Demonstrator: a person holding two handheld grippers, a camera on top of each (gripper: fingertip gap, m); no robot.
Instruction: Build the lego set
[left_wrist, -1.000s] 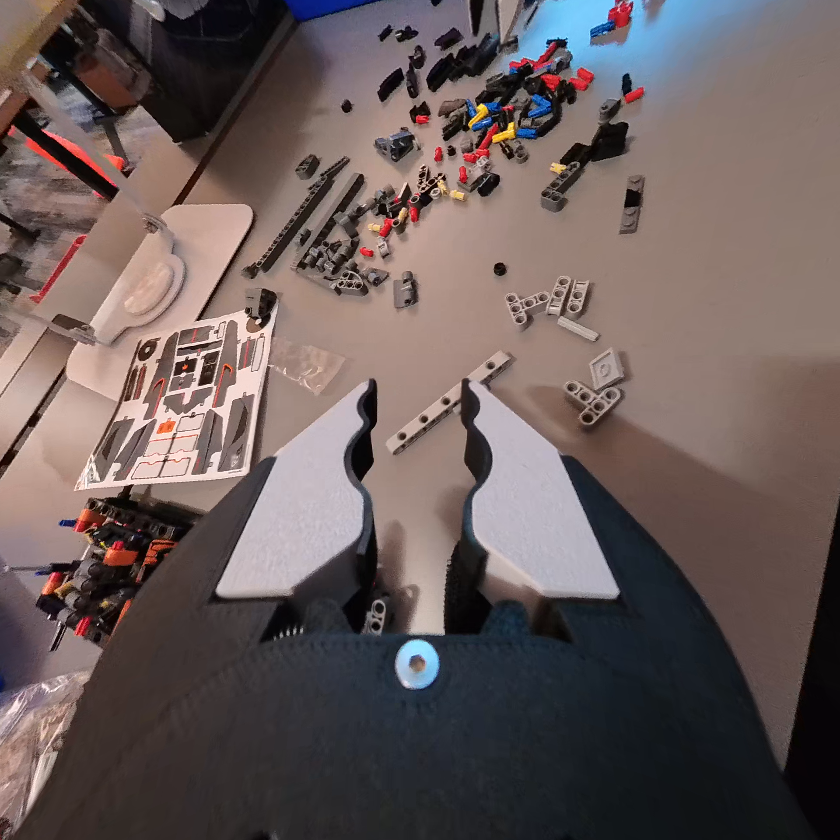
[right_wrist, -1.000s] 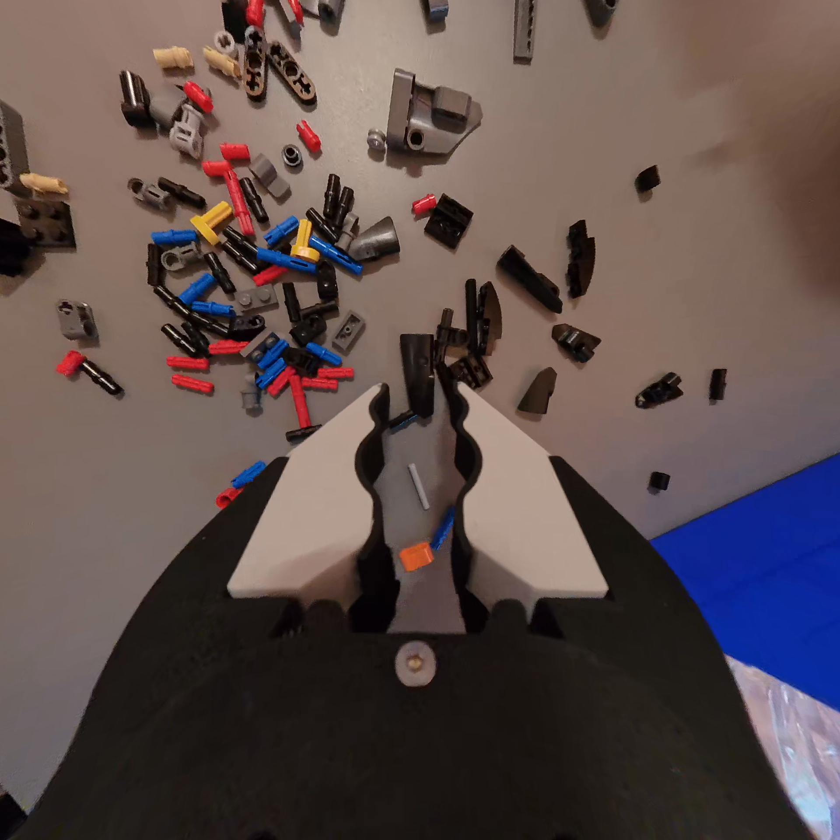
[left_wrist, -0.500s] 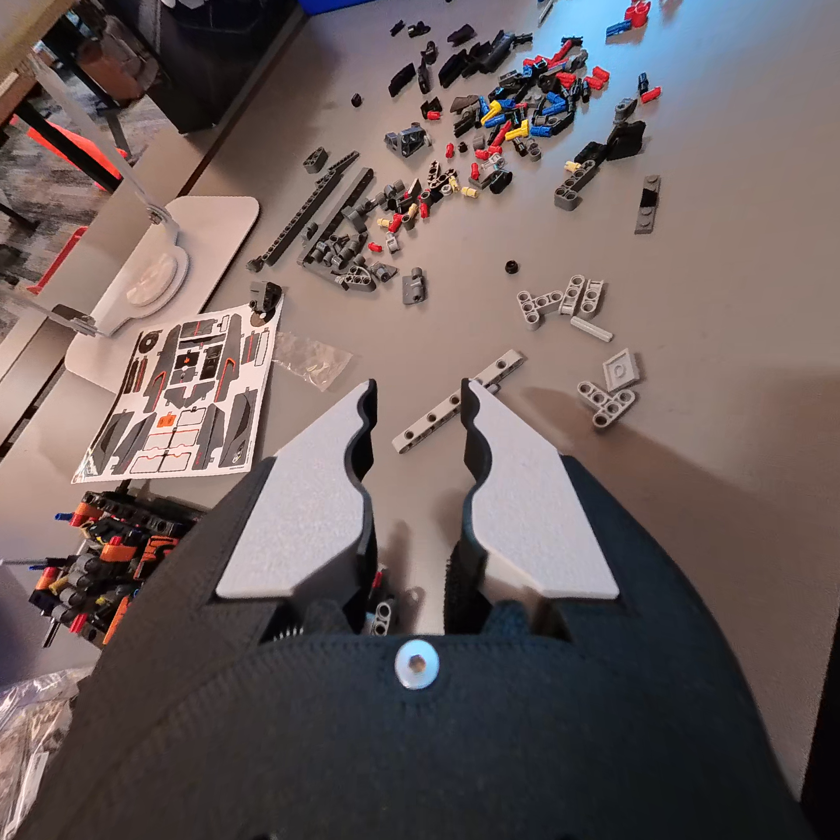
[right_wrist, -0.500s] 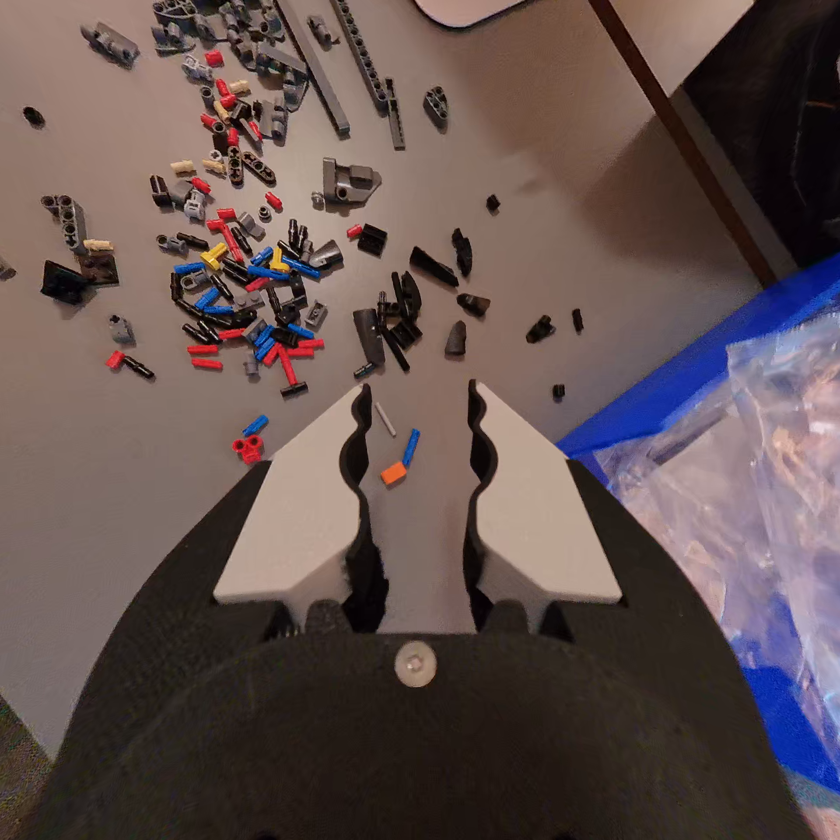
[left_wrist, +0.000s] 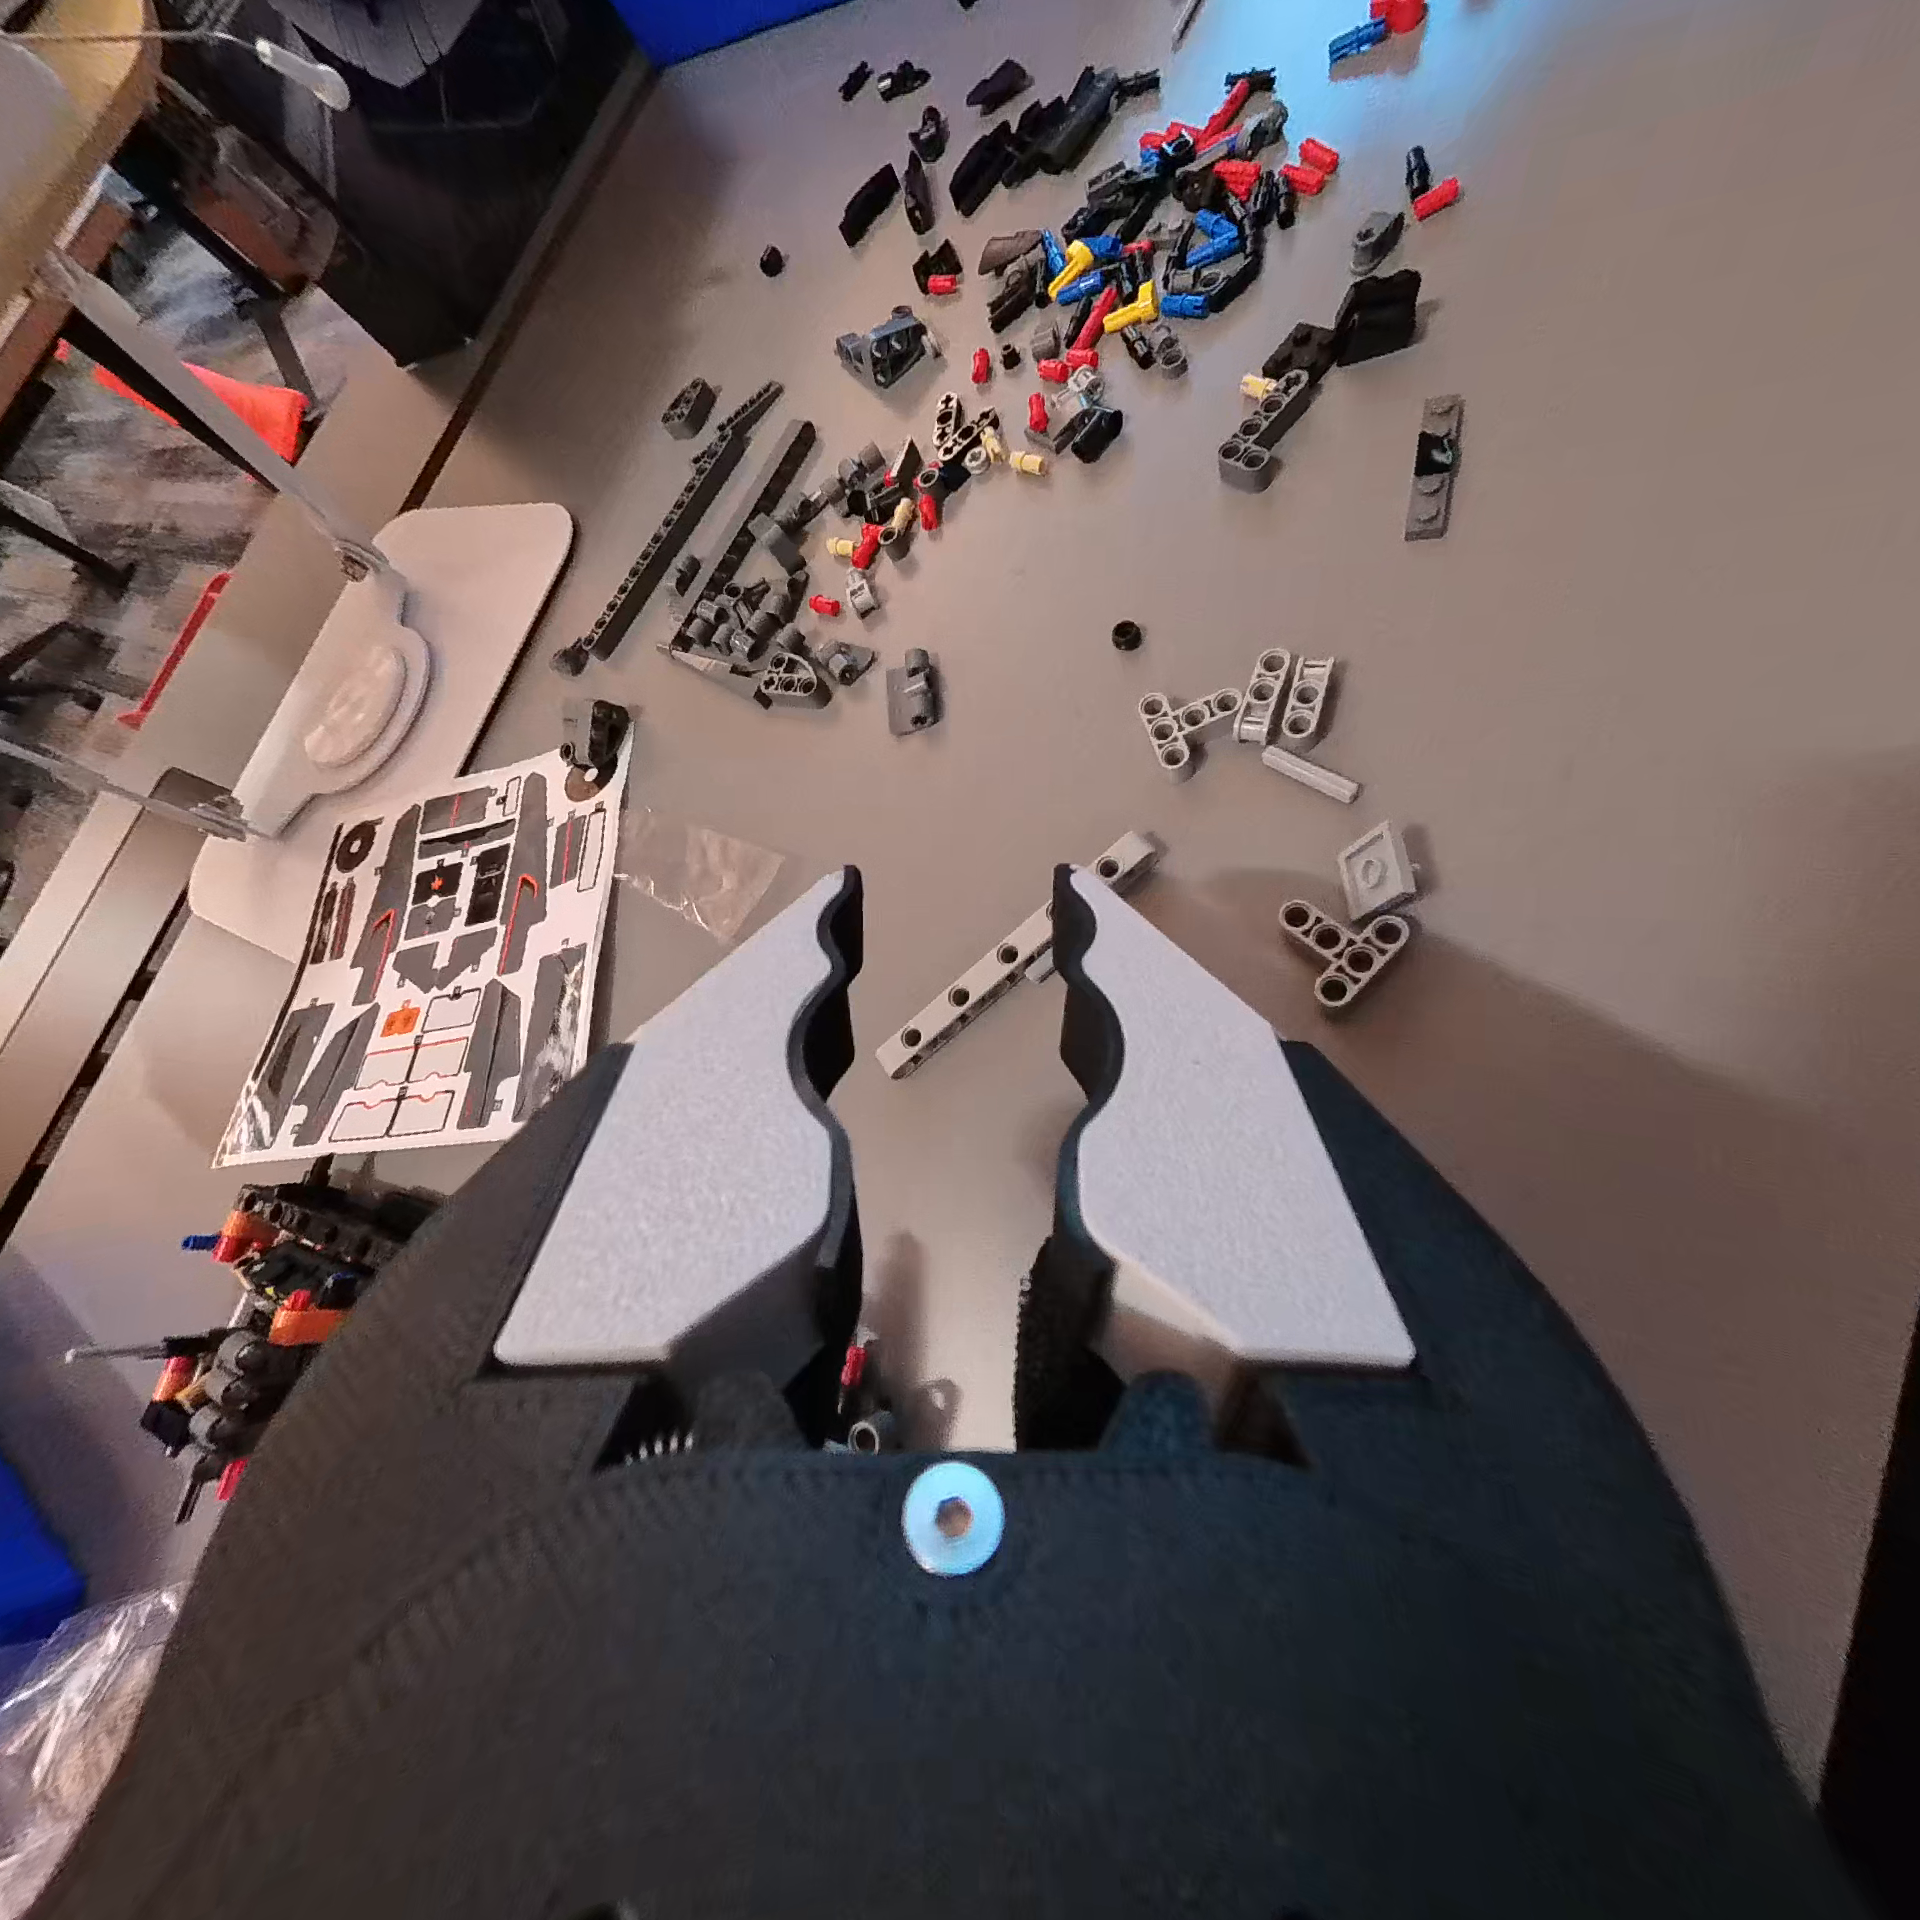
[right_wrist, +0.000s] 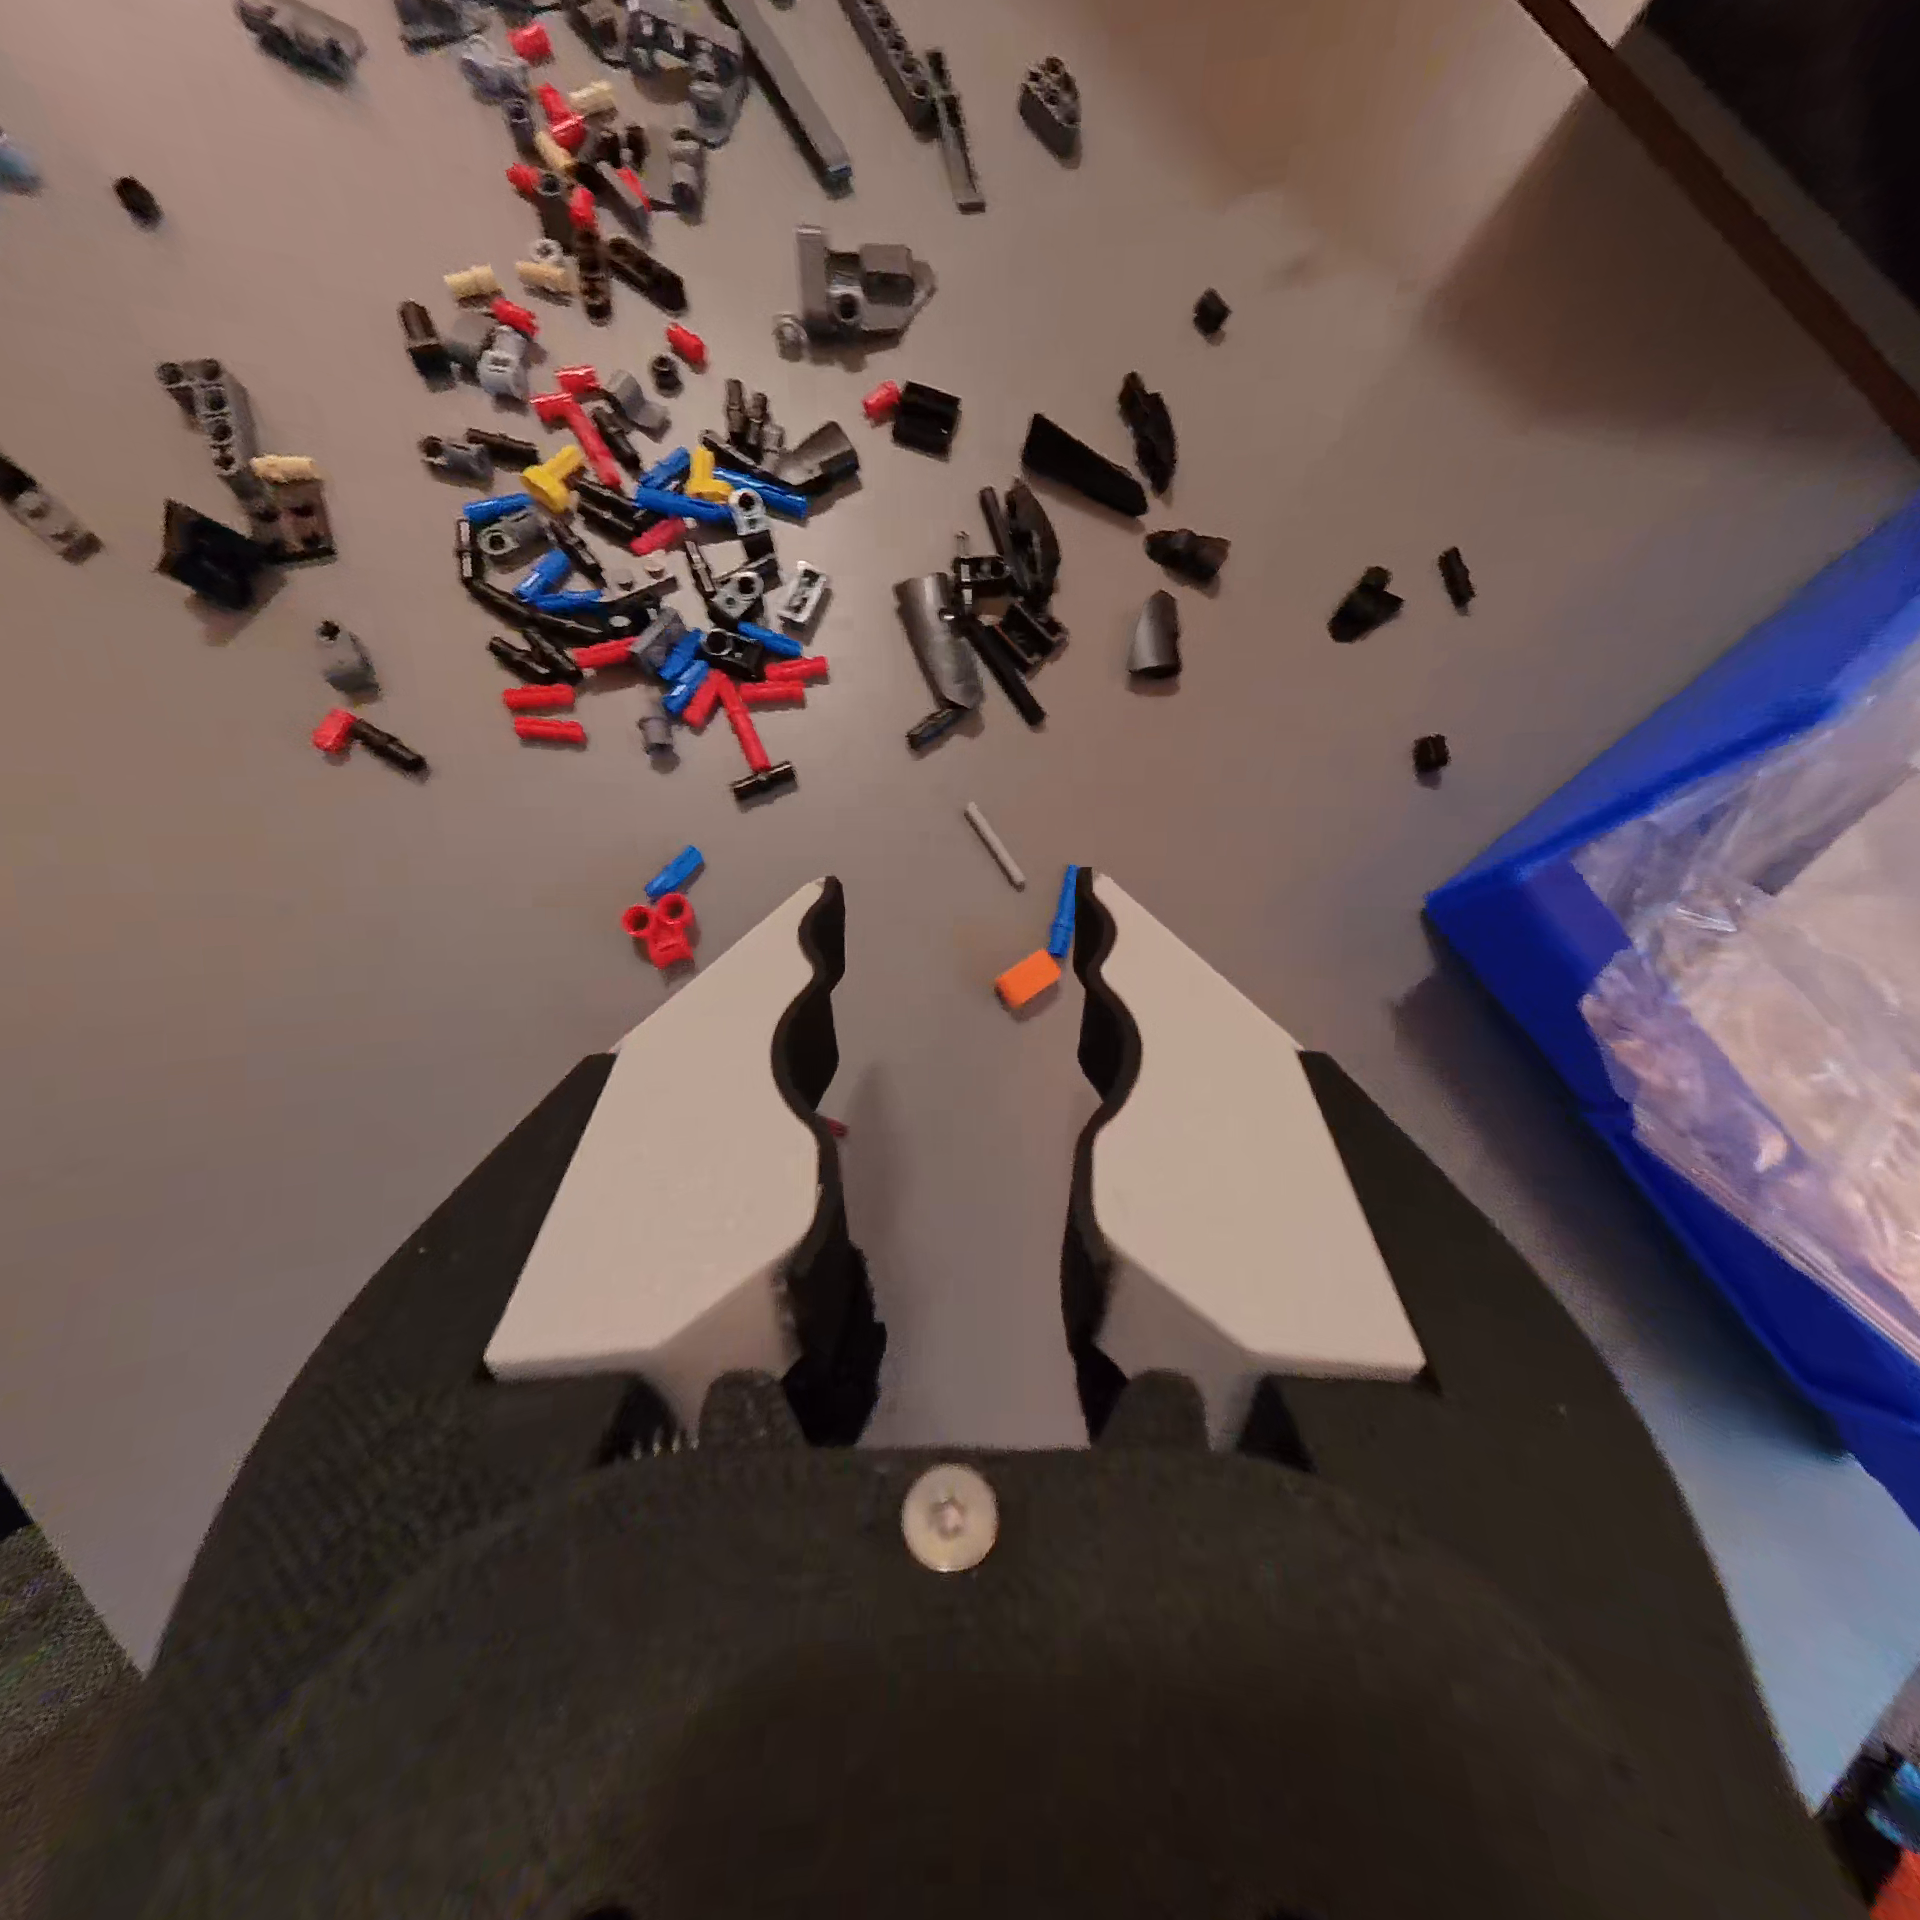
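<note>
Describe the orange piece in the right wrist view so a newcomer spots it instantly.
Start at the blue bin on the right, then move left to the open right gripper. Just inside its right fingertip lies the orange piece, the only orange block, beside a thin blue pin.

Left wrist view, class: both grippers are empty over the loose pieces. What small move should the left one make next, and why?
Probably lower the left gripper onto the long light grey beam with holes and close. Its jaws stand open, and the beam lies flat on the grey table, crossing the gap between the fingertips and clear of other pieces.
</note>
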